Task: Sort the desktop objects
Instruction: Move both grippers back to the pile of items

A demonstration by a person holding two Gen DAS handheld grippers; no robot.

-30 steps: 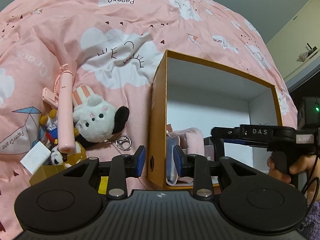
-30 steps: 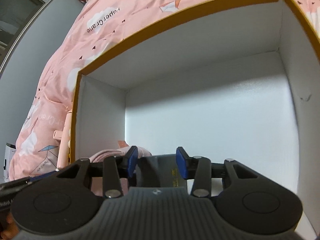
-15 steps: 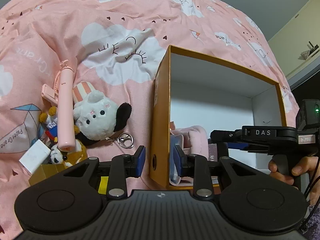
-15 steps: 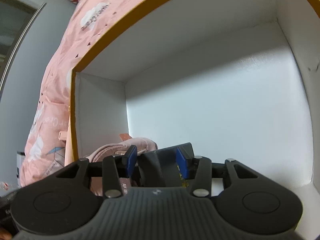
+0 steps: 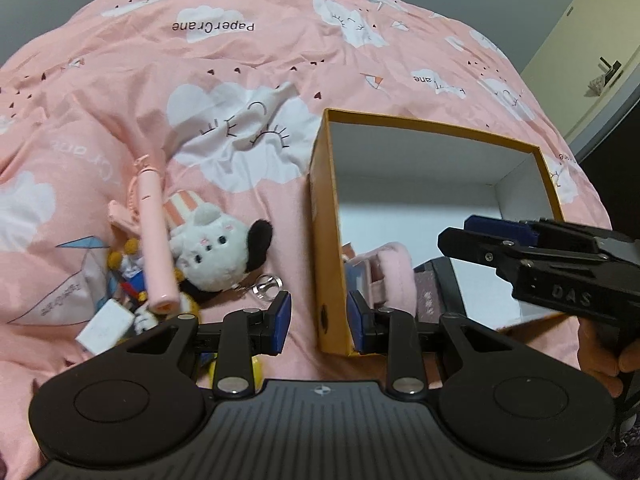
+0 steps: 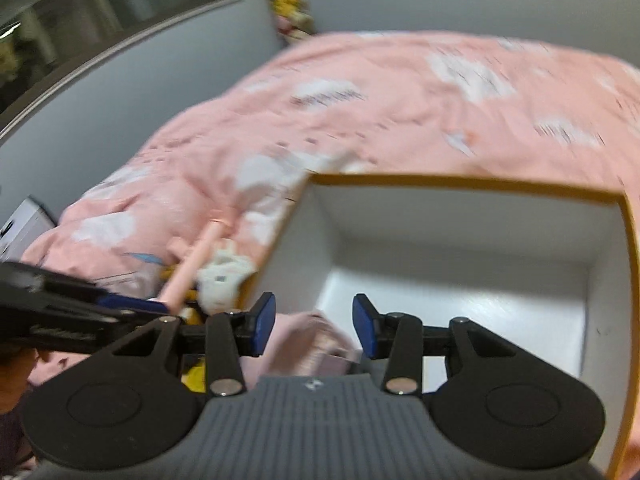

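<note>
An orange box (image 5: 323, 248) with a white inside lies on the pink bedspread (image 5: 224, 72); it also shows in the right wrist view (image 6: 472, 182). Inside it are a pink soft item (image 5: 390, 276) and a dark flat item (image 5: 440, 280). My left gripper (image 5: 318, 322) is open, its fingers either side of the box's left wall. My right gripper (image 6: 314, 330) is open and empty above the box's near end; it also shows in the left wrist view (image 5: 496, 228). Left of the box lie a white plush (image 5: 216, 252), a pink selfie stick (image 5: 154, 240) and a key ring (image 5: 266, 286).
A small white block (image 5: 105, 326), a yellow item (image 5: 256, 364) and small figure toys (image 5: 124, 264) lie by the plush. A grey wall and window (image 6: 100, 12) rise behind the bed. A cream door (image 5: 600, 40) is at the right.
My right gripper let go of the dark item, opened wider and pulled back up out of the box. My left gripper rose and drew back a little, staying open at the box wall.
</note>
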